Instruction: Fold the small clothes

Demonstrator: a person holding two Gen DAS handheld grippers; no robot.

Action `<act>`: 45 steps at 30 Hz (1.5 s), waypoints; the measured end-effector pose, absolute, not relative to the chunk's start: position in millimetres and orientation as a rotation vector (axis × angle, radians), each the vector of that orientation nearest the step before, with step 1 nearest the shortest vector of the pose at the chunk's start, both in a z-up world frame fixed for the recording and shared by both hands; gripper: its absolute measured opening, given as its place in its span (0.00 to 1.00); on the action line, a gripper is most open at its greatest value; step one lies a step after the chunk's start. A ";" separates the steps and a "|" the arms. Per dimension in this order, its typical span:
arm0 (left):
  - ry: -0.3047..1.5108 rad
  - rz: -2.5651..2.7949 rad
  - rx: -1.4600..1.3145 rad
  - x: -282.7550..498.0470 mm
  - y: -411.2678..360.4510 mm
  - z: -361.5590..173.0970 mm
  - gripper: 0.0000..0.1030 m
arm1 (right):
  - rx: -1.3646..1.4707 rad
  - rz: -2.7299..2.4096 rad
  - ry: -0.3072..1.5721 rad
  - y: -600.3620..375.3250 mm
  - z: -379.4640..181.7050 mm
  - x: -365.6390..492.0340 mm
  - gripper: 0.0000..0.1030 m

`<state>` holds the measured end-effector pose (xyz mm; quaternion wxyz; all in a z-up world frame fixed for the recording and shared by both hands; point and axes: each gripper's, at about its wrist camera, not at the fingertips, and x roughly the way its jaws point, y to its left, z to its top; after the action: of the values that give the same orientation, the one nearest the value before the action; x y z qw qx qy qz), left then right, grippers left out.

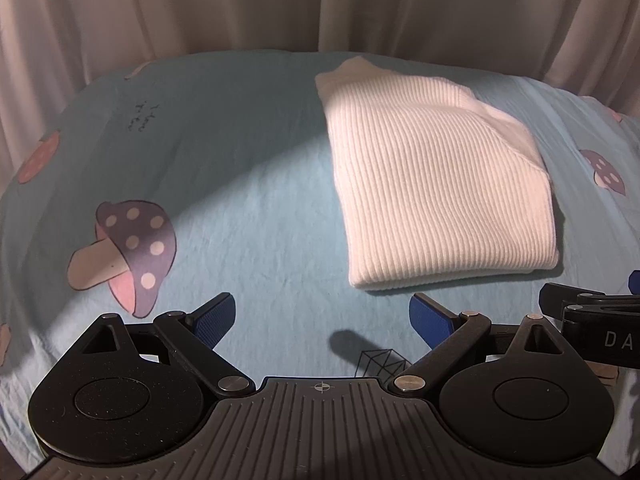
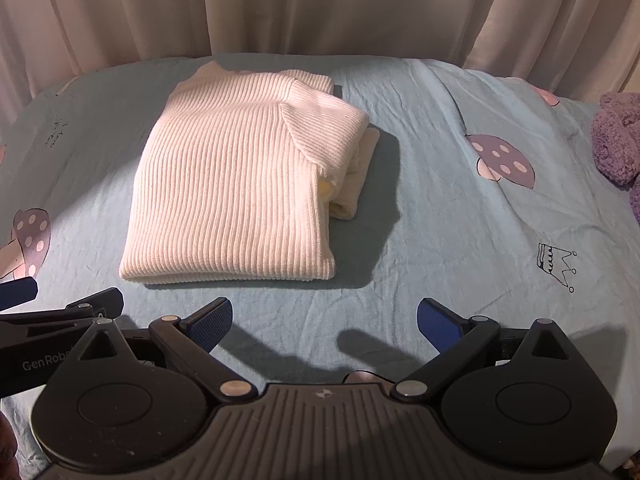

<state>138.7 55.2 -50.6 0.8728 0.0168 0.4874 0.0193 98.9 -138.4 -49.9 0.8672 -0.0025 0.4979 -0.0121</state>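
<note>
Both grippers are hovering low over the near part of the bed sheet [image 2: 460,216], left gripper [image 1: 322,320] and right gripper [image 2: 324,320] each spread wide with nothing between the blue pads, leaving open sheet between them and the white ribbed sweater [image 2: 240,176]. The sweater is lying folded into a neat rectangle mid-bed, near edge just ahead of the fingers, a sleeve bunching out along its right side. A purple fuzzy item [image 2: 618,144], possibly a plush toy, is sitting at the far right edge, well apart, with curtains [image 2: 320,4] hanging behind the bed.
</note>
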 end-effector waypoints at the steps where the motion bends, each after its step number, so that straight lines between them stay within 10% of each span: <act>1: 1.019 0.040 0.034 138.3 55.0 -50.6 0.94 | -0.005 -0.026 1.043 -138.2 -49.9 98.8 0.96; 45: 1.022 0.033 0.049 137.0 52.7 -48.9 0.94 | 0.004 -0.024 1.036 -139.3 -45.3 96.0 0.96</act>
<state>137.0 52.7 -48.9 0.8719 0.0233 0.4889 0.0160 96.0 -139.3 -45.3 0.8689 0.0021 0.4949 -0.0115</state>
